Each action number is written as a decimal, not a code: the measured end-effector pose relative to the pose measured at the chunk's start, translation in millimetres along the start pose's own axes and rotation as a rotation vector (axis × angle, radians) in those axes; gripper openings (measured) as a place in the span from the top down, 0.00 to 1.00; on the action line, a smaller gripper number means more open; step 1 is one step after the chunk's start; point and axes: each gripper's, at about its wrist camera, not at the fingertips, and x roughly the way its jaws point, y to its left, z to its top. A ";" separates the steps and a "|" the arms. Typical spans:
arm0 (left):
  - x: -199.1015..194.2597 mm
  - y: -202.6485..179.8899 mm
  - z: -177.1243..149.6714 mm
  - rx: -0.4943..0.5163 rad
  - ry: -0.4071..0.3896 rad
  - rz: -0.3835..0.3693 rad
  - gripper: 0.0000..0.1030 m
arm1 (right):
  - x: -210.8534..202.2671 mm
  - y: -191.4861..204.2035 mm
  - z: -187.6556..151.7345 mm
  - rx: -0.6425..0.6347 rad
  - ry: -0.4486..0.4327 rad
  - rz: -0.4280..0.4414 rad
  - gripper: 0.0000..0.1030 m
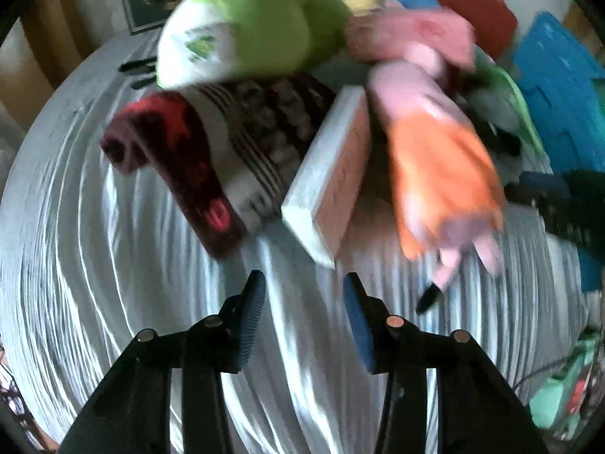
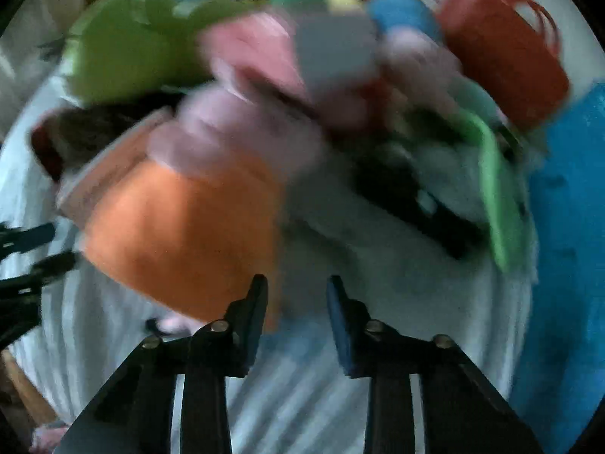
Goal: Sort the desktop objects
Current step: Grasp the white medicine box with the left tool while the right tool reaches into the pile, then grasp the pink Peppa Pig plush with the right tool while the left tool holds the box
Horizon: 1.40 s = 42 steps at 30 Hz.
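The sorting looks hardly begun. A mixed heap of toys and socks lies beside the red basket (image 1: 472, 3) on the striped bench (image 1: 113, 302). The left gripper (image 1: 304, 295) and right gripper (image 2: 297, 295) hang before it, jaws apart, empty.

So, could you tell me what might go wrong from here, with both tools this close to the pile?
1. The pile is tangled: the pink plush in the orange dress lies against the white box, so grabbing one may drag the other.
2. Both views are blurred by motion, so aiming is uncertain. The left tool and right tool hold nothing.
3. The black marker lies loose on the striped cloth and could roll if nudged.
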 end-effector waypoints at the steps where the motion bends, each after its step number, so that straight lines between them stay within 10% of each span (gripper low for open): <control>1: -2.0 -1.6 -2.9 0.003 0.004 0.008 0.59 | 1.2 -14.9 -7.6 0.047 0.012 0.025 0.70; 9: -28.0 4.3 15.5 -0.048 -0.063 0.092 0.37 | -16.6 -23.1 -16.7 0.171 -0.069 0.195 0.33; 18: 19.0 -3.1 42.5 -0.001 -0.029 0.046 0.42 | 5.9 42.2 27.1 0.133 -0.042 0.289 0.00; 25: 48.3 -4.4 50.9 0.011 0.028 0.020 0.72 | 76.5 57.8 52.5 0.169 0.077 0.426 0.01; 27: 48.2 -2.8 50.3 0.001 0.034 0.007 0.76 | 72.5 60.1 52.2 0.157 0.078 0.454 0.20; 35: 29.2 -27.5 9.7 0.050 0.062 -0.041 0.83 | 27.4 29.7 -5.6 -0.031 0.047 0.073 0.29; 42: 18.8 -38.9 6.6 0.058 0.081 -0.003 0.76 | 8.4 -13.3 -48.1 0.020 0.069 0.063 0.16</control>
